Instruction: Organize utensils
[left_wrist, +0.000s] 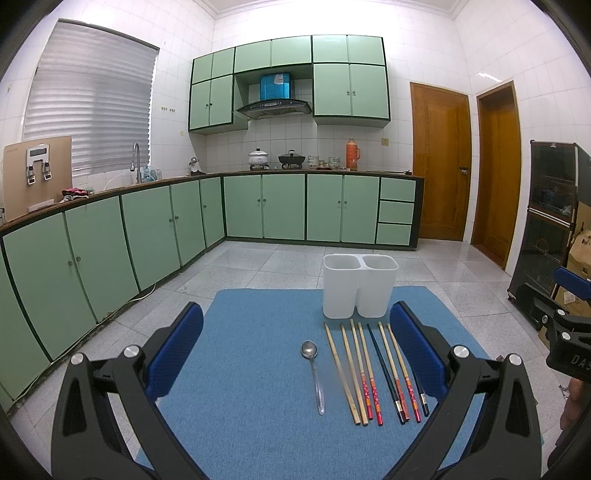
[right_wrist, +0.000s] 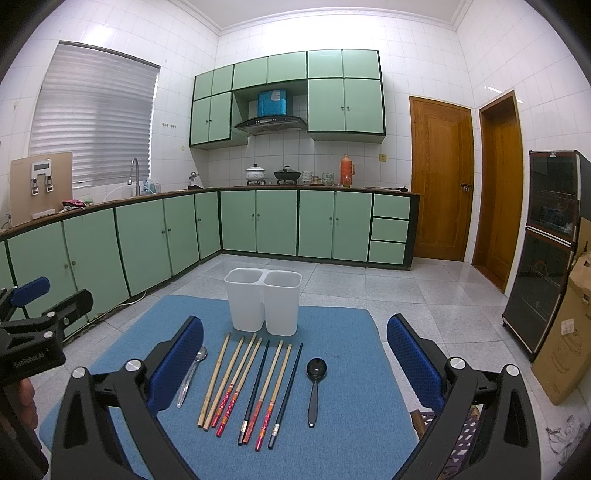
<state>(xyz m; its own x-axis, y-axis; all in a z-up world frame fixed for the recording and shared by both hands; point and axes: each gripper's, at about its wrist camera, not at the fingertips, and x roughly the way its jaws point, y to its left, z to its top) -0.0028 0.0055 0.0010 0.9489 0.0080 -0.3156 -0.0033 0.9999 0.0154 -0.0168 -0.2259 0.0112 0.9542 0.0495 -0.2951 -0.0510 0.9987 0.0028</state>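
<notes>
A blue mat (left_wrist: 255, 332) (right_wrist: 343, 406) lies on the floor. At its far edge stands a white two-compartment holder (left_wrist: 360, 286) (right_wrist: 263, 301), both compartments looking empty. In front of it lie several chopsticks (left_wrist: 373, 373) (right_wrist: 251, 384) in a row. A silver spoon (left_wrist: 313, 373) (right_wrist: 191, 374) rests left of them, and a black spoon (right_wrist: 315, 387) right of them. My left gripper (left_wrist: 295, 354) hovers open above the silver spoon and chopsticks. My right gripper (right_wrist: 295, 365) hovers open over the chopsticks and black spoon. Neither holds anything.
Green cabinets (left_wrist: 147, 229) run along the left and back walls under a counter with a sink and pots. Wooden doors (right_wrist: 441, 177) stand at right, with a dark cabinet (right_wrist: 543, 251) and cardboard boxes (right_wrist: 565, 339). Grey floor tiles (right_wrist: 424, 295) surround the mat.
</notes>
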